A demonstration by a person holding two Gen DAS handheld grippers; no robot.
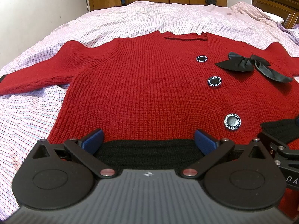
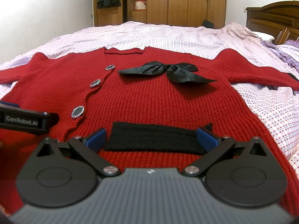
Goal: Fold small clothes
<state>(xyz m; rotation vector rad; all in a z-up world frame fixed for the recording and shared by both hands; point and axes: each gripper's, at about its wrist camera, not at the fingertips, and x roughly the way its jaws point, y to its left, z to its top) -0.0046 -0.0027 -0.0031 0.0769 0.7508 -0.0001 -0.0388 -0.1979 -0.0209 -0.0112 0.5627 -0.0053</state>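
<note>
A red knit cardigan [image 1: 149, 85] lies flat, front up, on the bed, sleeves spread to both sides. It also shows in the right wrist view [image 2: 149, 100]. It has three round dark buttons [image 1: 214, 81] and a black satin bow [image 1: 248, 63] on the chest. Black knit patches [image 2: 155, 140] sit near the hem. My left gripper [image 1: 149, 140] is open over the left black patch [image 1: 149, 153]. My right gripper [image 2: 151, 138] is open over the right black patch. Neither holds anything. The left gripper's side [image 2: 26, 120] shows at the left of the right wrist view.
The bed has a pink checked sheet [image 1: 130, 18]. A wooden headboard [image 2: 271, 16] and a pile of purple cloth [image 2: 280, 50] are at the right. Wooden wardrobes [image 2: 177, 1] stand behind the bed. A white wall [image 1: 37, 3] is at the left.
</note>
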